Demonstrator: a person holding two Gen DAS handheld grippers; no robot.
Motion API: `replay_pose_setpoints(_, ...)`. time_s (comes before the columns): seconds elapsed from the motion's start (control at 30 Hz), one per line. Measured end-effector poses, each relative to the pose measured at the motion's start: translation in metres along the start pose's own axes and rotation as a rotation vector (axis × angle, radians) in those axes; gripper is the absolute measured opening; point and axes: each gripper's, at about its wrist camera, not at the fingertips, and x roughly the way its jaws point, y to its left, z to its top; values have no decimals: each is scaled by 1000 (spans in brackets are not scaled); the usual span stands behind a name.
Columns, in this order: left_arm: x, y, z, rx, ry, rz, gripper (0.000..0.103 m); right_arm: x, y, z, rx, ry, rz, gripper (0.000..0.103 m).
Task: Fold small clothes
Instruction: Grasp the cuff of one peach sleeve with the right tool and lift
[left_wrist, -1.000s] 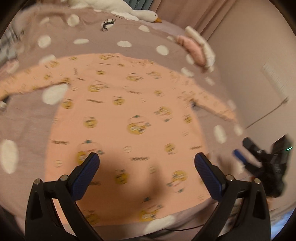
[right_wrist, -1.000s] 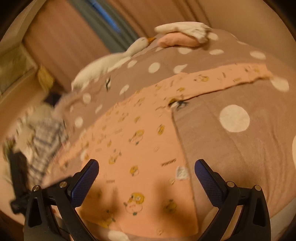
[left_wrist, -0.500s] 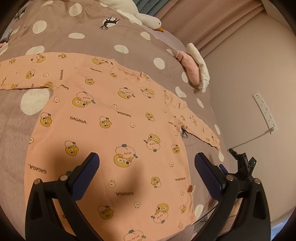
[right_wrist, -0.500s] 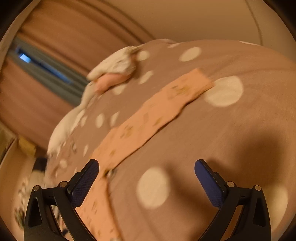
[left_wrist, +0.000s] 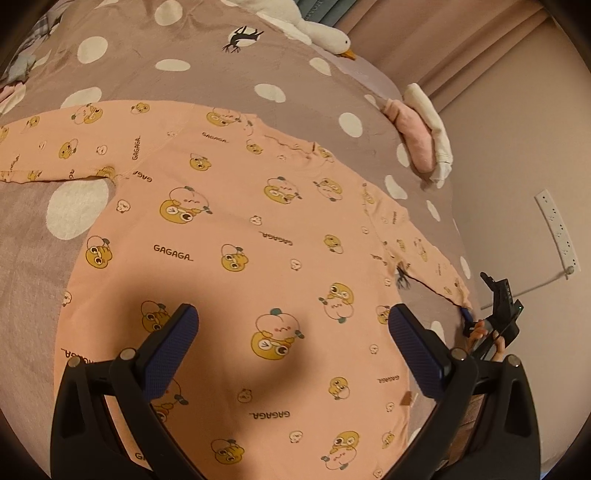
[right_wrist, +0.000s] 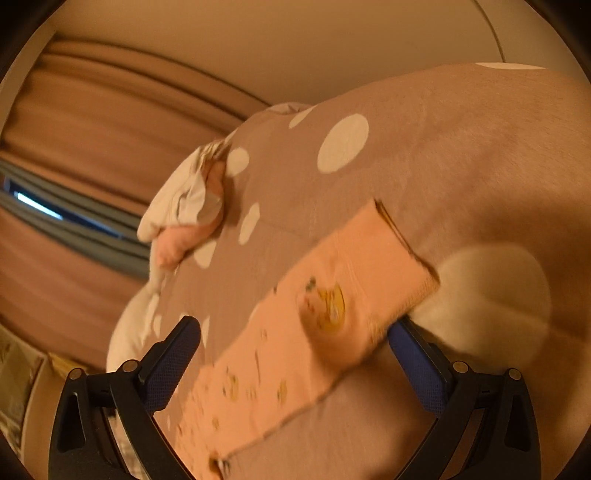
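Note:
A peach long-sleeved shirt (left_wrist: 236, 236) with yellow cartoon prints lies flat on a brown polka-dot bedspread (left_wrist: 207, 44), both sleeves spread out. My left gripper (left_wrist: 291, 328) is open above the shirt's lower body and holds nothing. My right gripper (right_wrist: 295, 343) is open around the end of the right sleeve (right_wrist: 354, 291); the cuff lies between its jaws, over the right fingertip. In the left wrist view, the right gripper (left_wrist: 467, 317) shows at that sleeve's cuff by the bed's right edge.
A folded pink and white garment (left_wrist: 424, 136) lies at the bed's far right, also in the right wrist view (right_wrist: 184, 218). A white goose plush (left_wrist: 314, 29) lies at the head. A wall with a power strip (left_wrist: 557, 229) stands right of the bed.
My right gripper swung from the shirt's body out to the right sleeve's cuff, which now lies between its jaws. My left gripper steadied over the shirt's lower body.

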Motion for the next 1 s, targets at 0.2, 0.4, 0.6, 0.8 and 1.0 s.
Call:
replay_pose_setpoints(0.2,5,4,2,-4,5,26,103,10,-13,12,29,-1,-60,47)
replay_pose_setpoints(0.4,2,9,3,-10,3,46,103,7,-16,16,11,17,-110,16)
replay_pose_setpoints(0.6,-10,20,-1,-18,-16,57,103,0,31,10,-133,27,-95,14)
replay_pose_setpoints(0.8,-23,35,-8,-35,-23,74,103,-2,111,-19,-347,68,-68,14)
replay_pose_setpoints(1.0,-42,55,-13,-47,-53,99,103,6,202,-69,-563,93,-41,10)
